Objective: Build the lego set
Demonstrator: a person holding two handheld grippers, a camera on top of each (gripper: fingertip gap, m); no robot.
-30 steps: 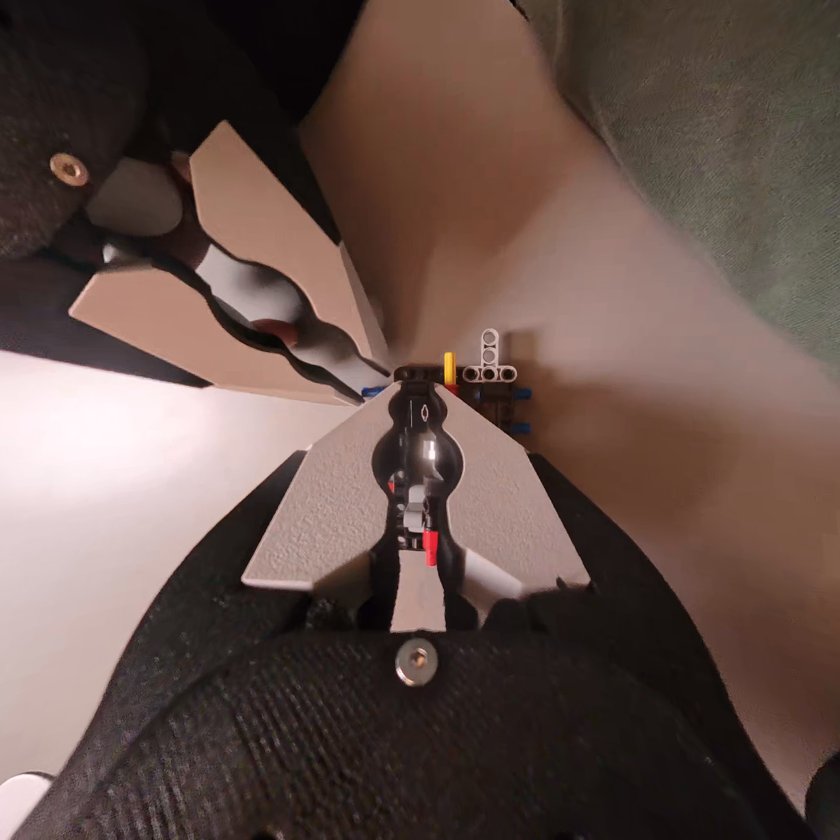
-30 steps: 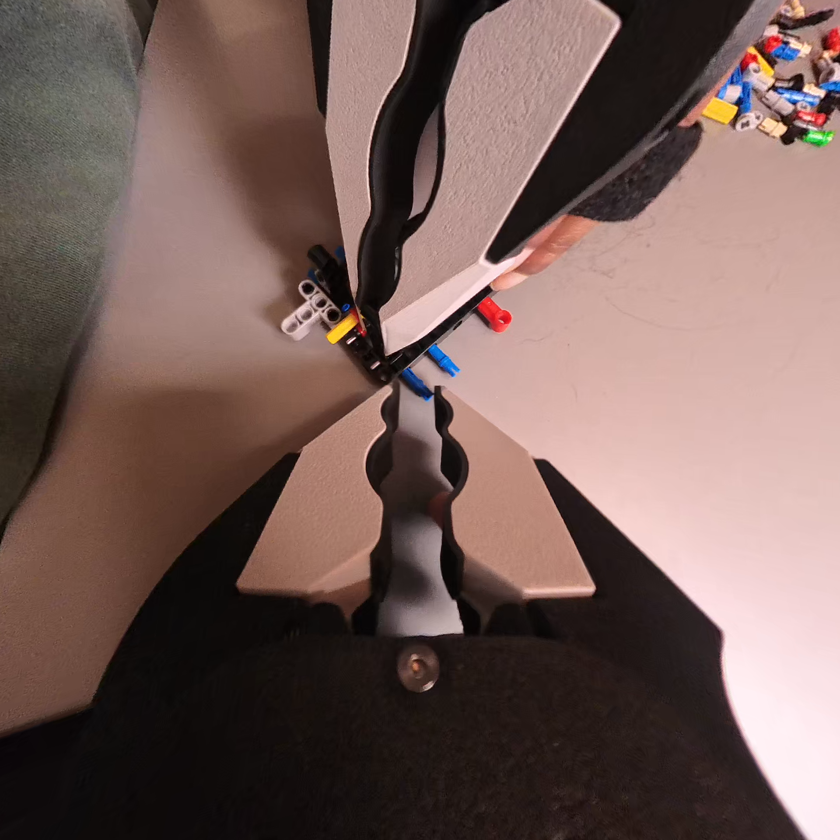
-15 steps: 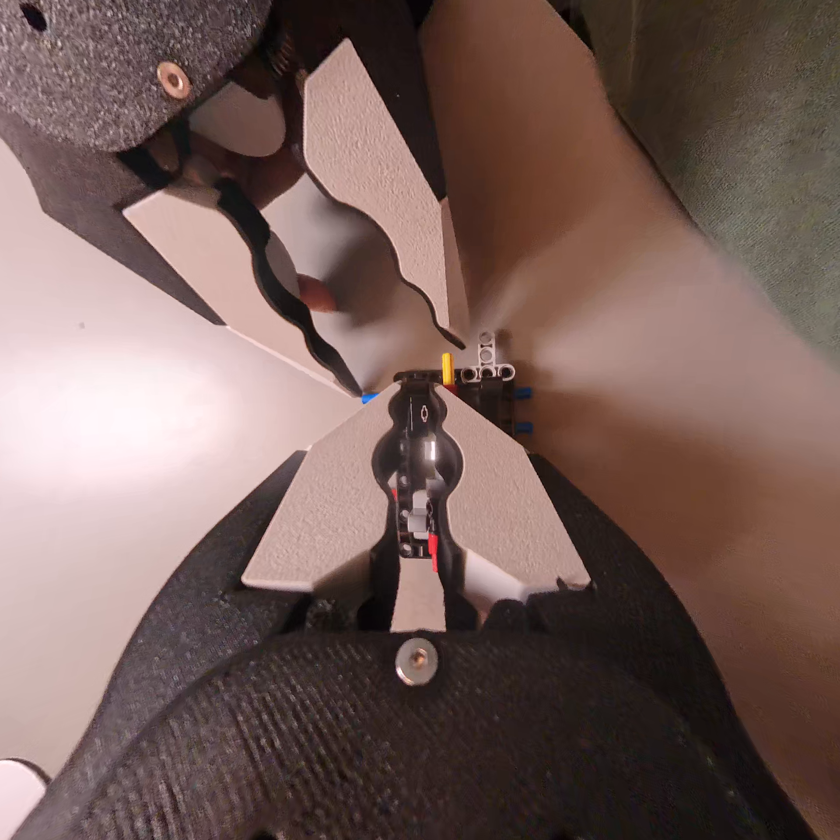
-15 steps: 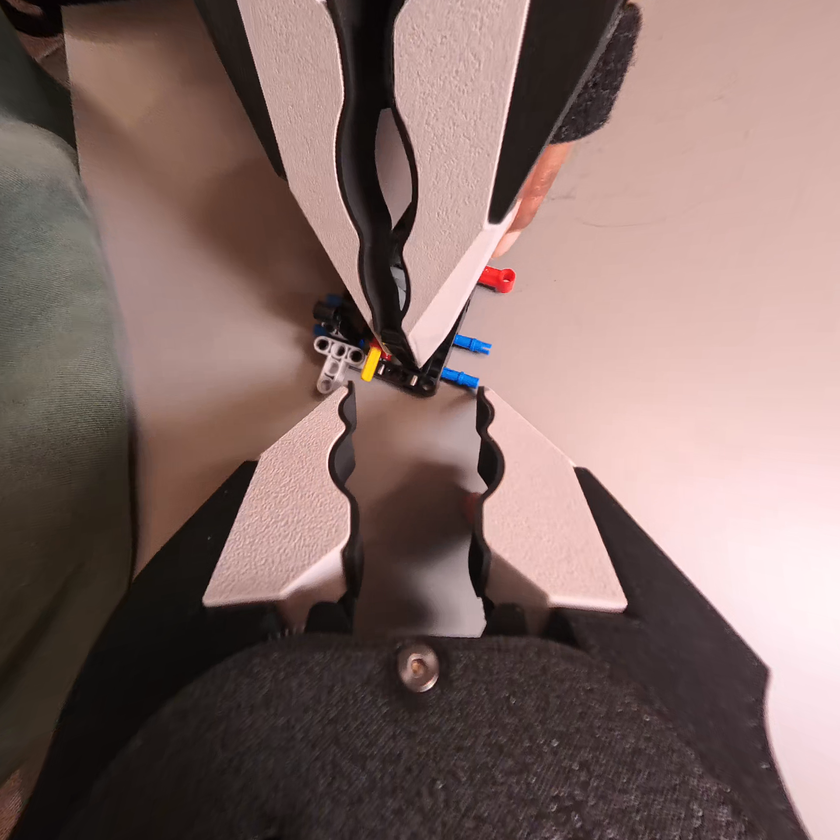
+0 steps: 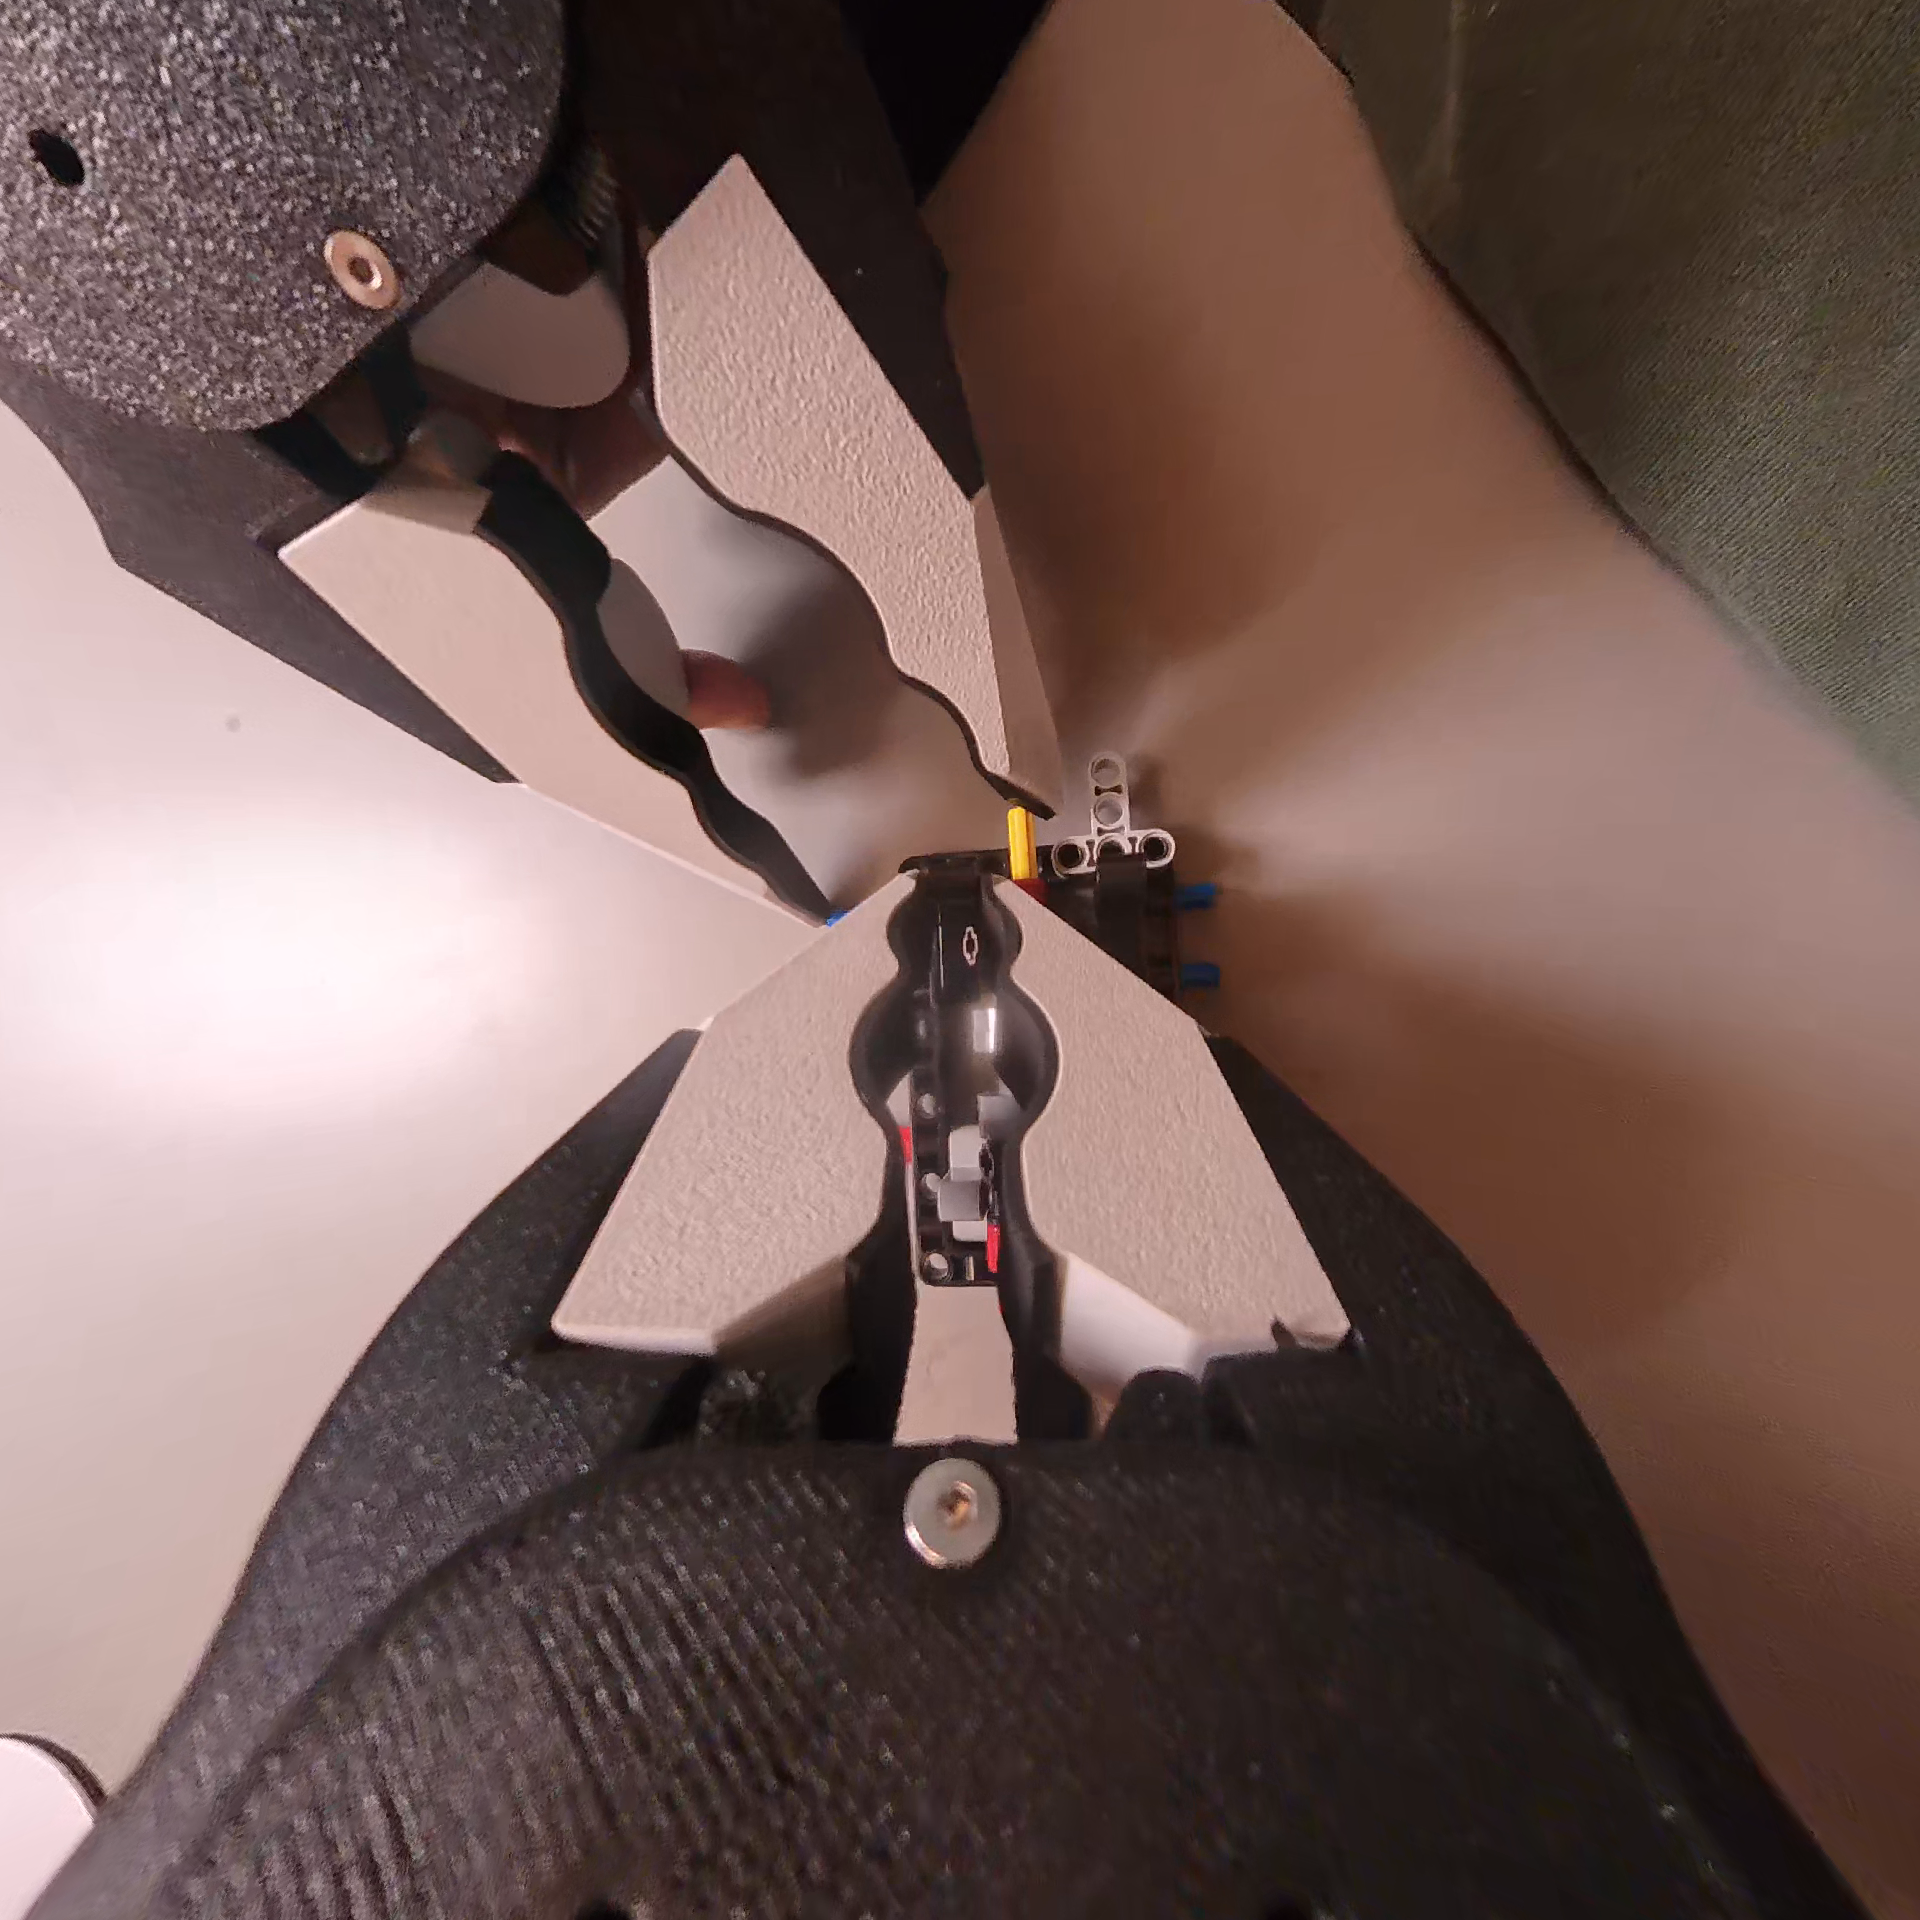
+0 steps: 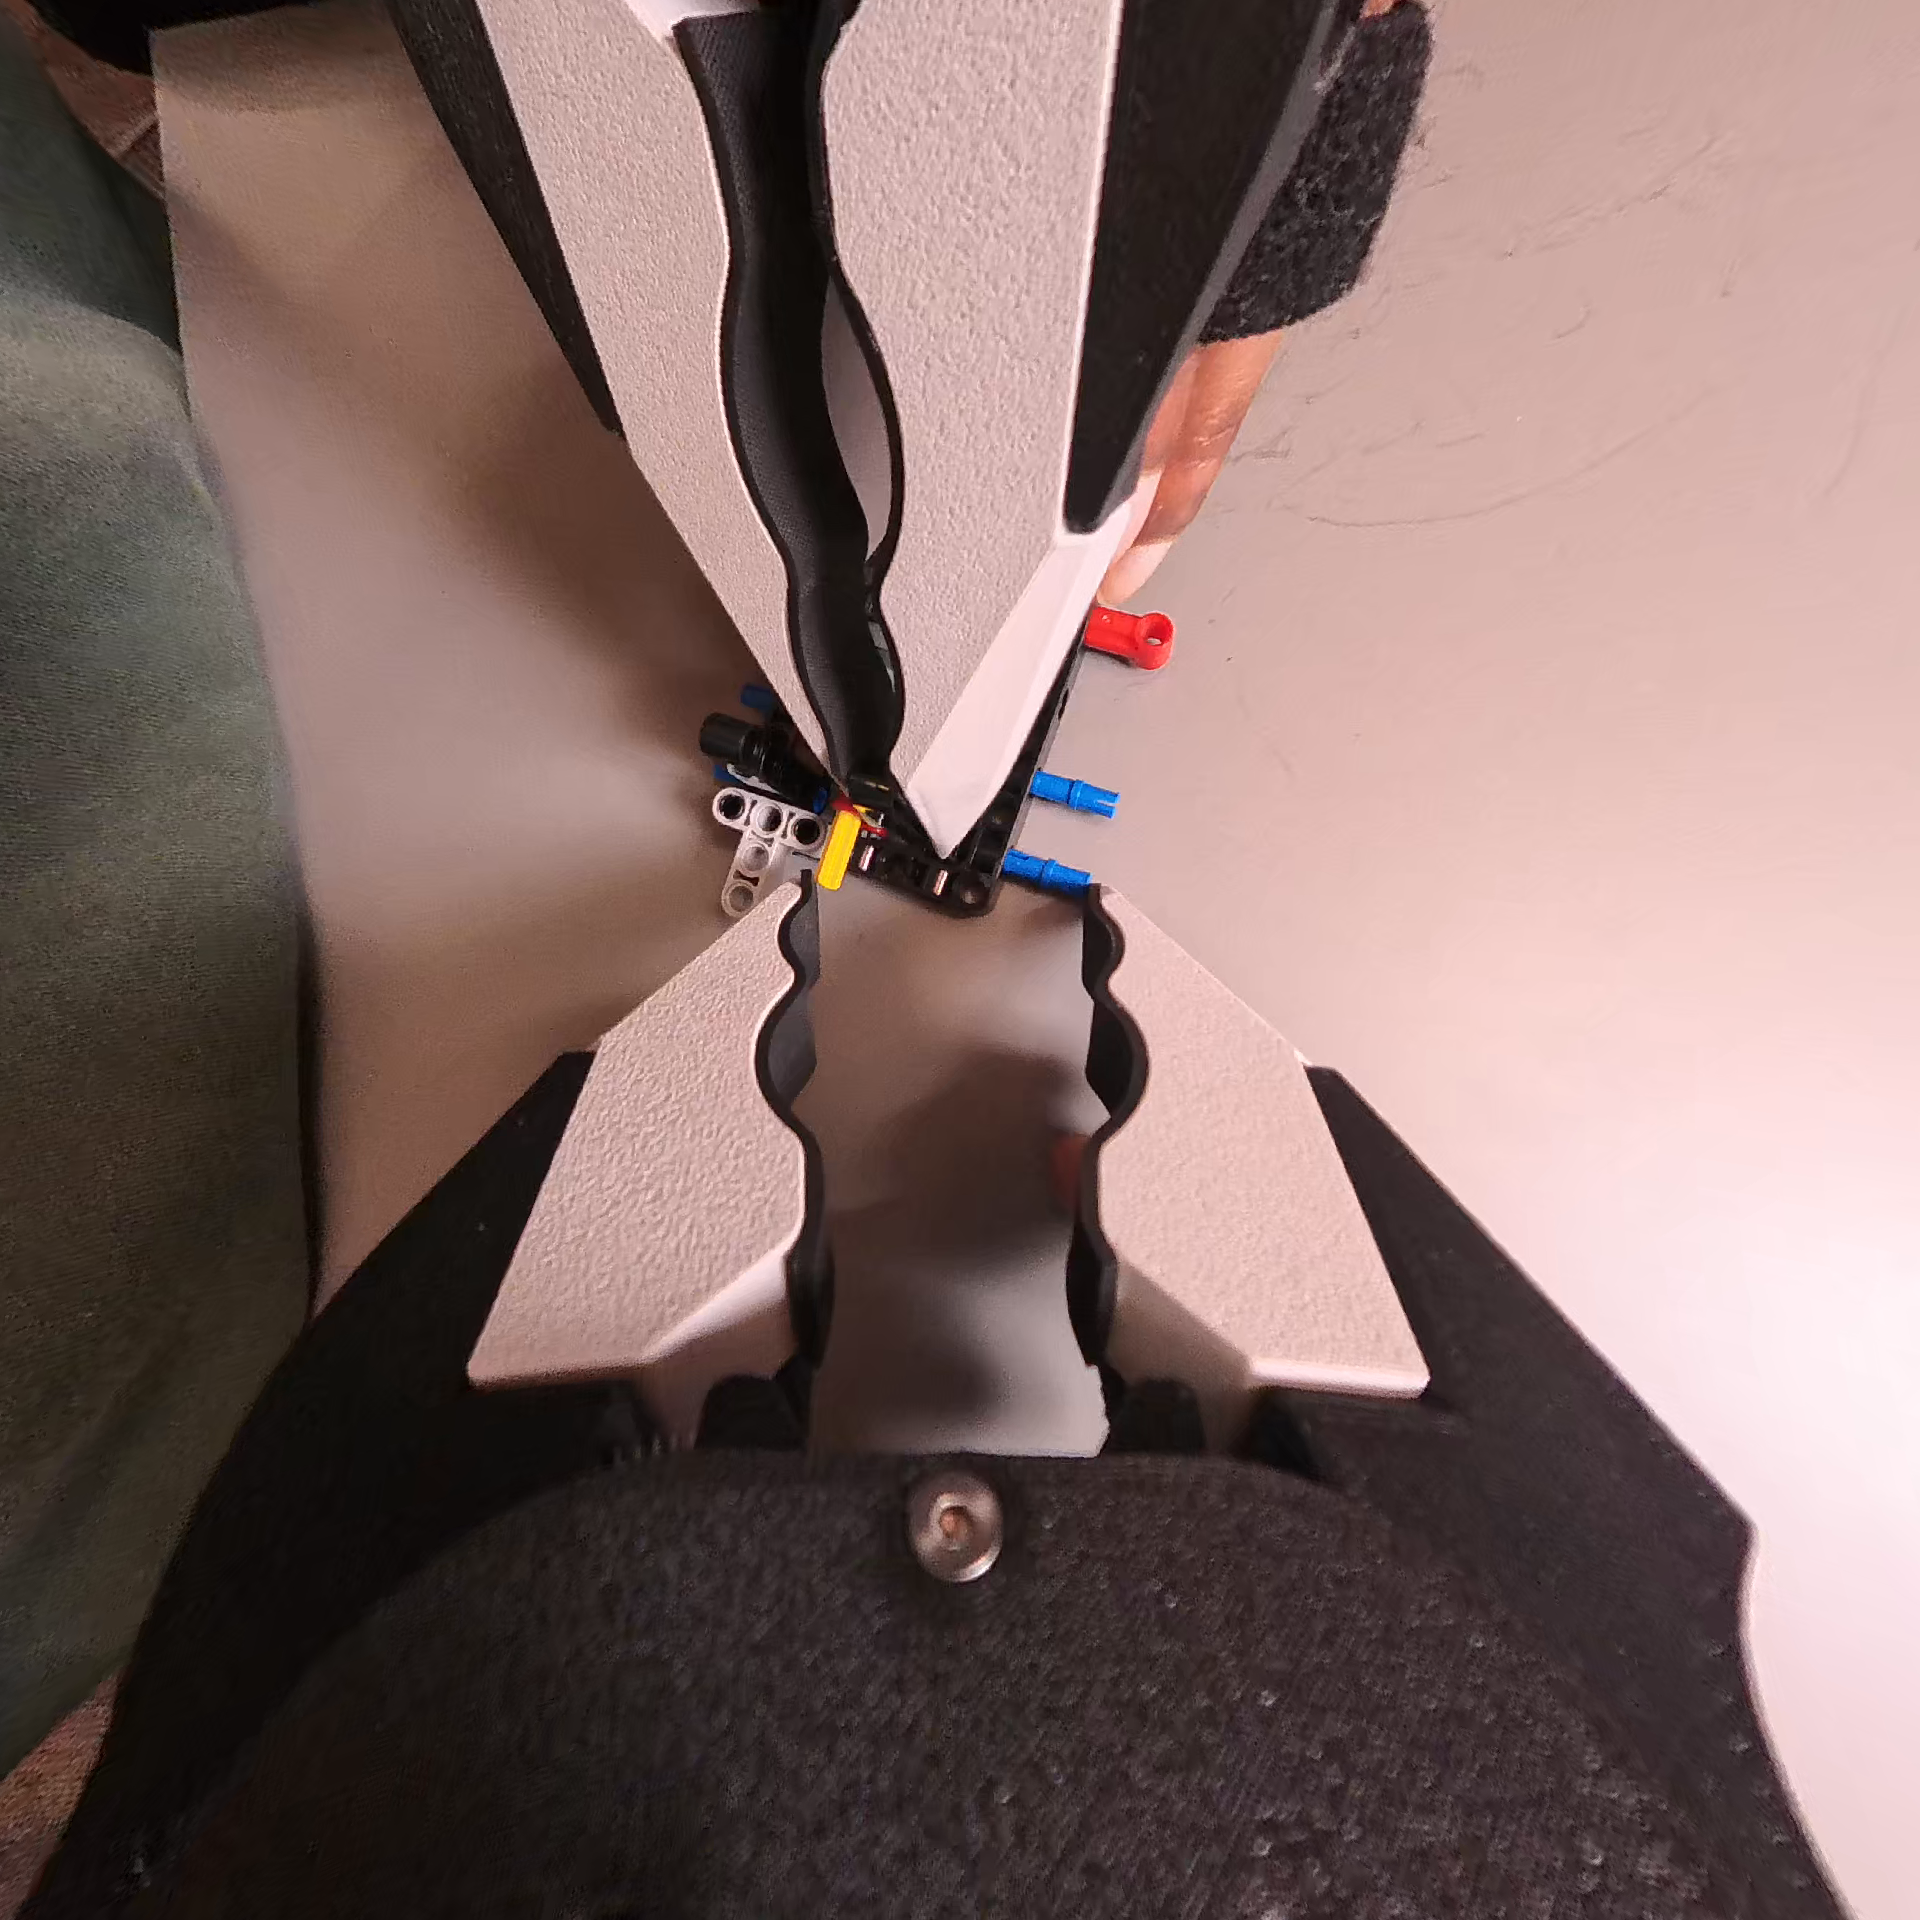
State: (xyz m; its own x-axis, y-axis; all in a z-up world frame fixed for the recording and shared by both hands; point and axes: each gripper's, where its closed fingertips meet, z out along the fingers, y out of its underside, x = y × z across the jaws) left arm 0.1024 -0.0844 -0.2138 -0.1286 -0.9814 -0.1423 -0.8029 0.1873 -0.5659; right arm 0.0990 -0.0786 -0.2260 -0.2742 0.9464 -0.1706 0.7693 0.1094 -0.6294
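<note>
My left gripper (image 5: 951, 883) is shut on a black lego frame assembly (image 5: 948, 1143), gripped edge-on between its fingers. A yellow axle (image 5: 1021, 840), a grey T-shaped beam (image 5: 1112, 847) and blue pins (image 5: 1200, 975) stick out of the assembly's far end. In the right wrist view the left gripper (image 6: 894, 821) comes down from the top, holding the assembly (image 6: 935, 873) just above the table. My right gripper (image 6: 948, 899) is open and empty. Its fingertips flank the assembly's near end, between the yellow axle (image 6: 836, 847) and the blue pins (image 6: 1044, 868). A red pin (image 6: 1132, 636) sticks out of the assembly's side.
The beige table (image 6: 1507, 935) runs to the right. Green fabric (image 6: 104, 727) lies along the left table edge and also shows in the left wrist view (image 5: 1662, 312). A person's finger (image 6: 1174, 468) rests on the left gripper. Only a small space, under 4 cm, lies between the two pairs of fingers.
My right gripper has opened from nearly shut to wide open and swung round to face the assembly's end squarely. The left gripper keeps hold of the assembly.
</note>
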